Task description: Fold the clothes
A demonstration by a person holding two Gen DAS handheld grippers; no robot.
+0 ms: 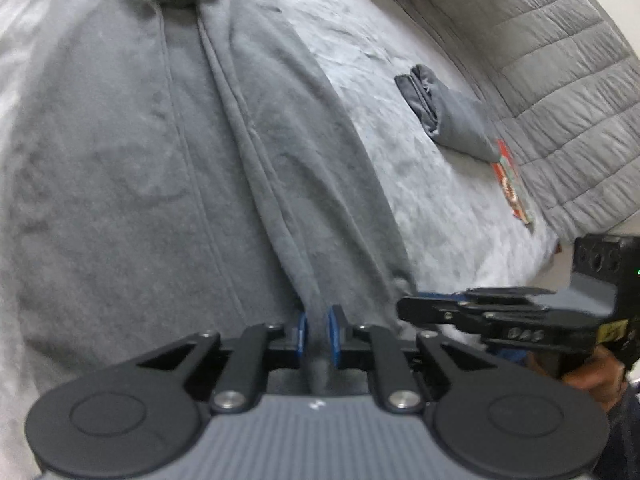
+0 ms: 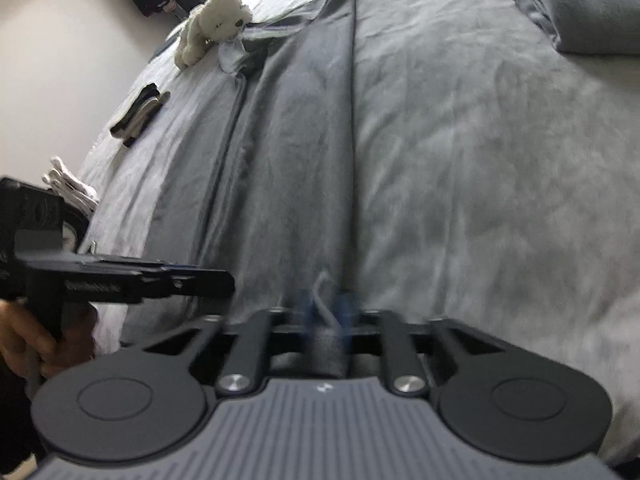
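Long grey fleece garment (image 1: 168,152): spread flat over the left and centre of the left wrist view, running from the top edge down to the bottom centre, 1 folded edge gathered into a ridge.
Left gripper (image 1: 317,334): bottom centre of its own view, 2 blue pads clamped on that ridge of the garment's near hem.
Right gripper (image 2: 329,312): bottom centre of its own view, blurred, closed on a bunched bit of the same grey fabric; also seen side-on at lower right of the left wrist view.
Small folded dark grey cloth (image 1: 448,114): right of centre, lying on the pale grey bed cover (image 1: 432,208).
Red printed flat packet (image 1: 510,180): just beside that cloth, lower right.
White plush toy (image 2: 214,20): upper left of the right wrist view.
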